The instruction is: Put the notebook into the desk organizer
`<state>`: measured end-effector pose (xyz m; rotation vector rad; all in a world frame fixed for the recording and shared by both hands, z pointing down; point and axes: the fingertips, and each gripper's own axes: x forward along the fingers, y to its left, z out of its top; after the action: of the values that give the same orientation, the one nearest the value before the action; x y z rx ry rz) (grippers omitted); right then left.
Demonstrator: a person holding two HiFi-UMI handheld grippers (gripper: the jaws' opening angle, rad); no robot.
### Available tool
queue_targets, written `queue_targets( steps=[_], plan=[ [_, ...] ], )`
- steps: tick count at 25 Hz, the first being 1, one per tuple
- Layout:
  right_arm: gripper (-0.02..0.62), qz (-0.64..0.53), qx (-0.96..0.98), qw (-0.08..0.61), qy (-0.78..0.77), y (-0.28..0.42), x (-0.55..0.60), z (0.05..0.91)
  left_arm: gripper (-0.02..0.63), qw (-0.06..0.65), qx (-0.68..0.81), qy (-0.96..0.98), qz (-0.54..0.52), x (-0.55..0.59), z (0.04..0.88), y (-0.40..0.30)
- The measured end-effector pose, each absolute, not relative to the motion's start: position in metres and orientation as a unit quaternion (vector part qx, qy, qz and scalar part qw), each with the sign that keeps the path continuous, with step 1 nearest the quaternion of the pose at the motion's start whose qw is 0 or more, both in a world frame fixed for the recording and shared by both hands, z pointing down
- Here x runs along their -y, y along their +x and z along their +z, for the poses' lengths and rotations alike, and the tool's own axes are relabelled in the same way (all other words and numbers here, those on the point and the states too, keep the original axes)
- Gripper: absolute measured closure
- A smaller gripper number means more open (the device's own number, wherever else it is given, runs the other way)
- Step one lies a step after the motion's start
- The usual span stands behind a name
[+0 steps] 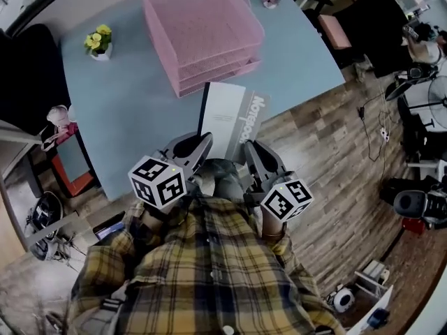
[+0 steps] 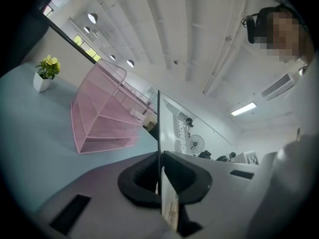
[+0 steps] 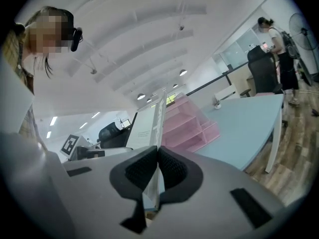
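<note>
At the near edge of the pale blue table (image 1: 126, 110), the thin white-and-grey notebook with "Notebook" printed along its cover (image 1: 227, 121) was held in the air by both grippers, in front of the person in the yellow plaid shirt (image 1: 209, 271).

Left gripper (image 1: 198, 147): the left gripper view showed its black pads closed on the notebook's near left edge (image 2: 172, 128), with the cover standing edge-on between the jaws.

Right gripper (image 1: 253, 152): the right gripper view showed its jaws likewise clamped on the near right edge (image 3: 144, 126), with the sheets pinched between the ribbed pads.

The notebook sloped upward and away from the grippers, its far edge pointing toward the pink wire-mesh desk organizer with three stacked trays (image 1: 202, 33). It sat in none of the trays. The organizer stood on the table with its open fronts facing the person.

A small white pot of yellow flowers (image 1: 99, 42) stood on the table to the organizer's left, well apart from it. Wood-plank floor (image 1: 328, 159) lay to the right of the table.
</note>
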<state>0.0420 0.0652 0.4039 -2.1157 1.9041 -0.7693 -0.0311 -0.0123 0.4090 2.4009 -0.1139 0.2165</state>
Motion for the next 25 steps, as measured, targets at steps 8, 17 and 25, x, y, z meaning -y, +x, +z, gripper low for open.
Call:
queue_targets(
  steps=[8, 17, 25],
  plan=[
    [0.580, -0.264, -0.717, 0.062, -0.642, 0.099, -0.011, 0.403, 0.592, 0.373, 0.138, 0.917, 0.043, 0.050, 0.409, 0.012],
    [0.580, -0.269, -0.797, 0.045, -0.538, 0.144, 0.028, 0.399, 0.593, 0.362, 0.262, 0.895, 0.008, 0.063, 0.401, 0.044],
    [0.580, -0.278, -0.840, 0.035, -0.465, 0.152, 0.035, 0.403, 0.592, 0.354, 0.340, 0.871, -0.008, 0.054, 0.402, 0.049]
  ],
)
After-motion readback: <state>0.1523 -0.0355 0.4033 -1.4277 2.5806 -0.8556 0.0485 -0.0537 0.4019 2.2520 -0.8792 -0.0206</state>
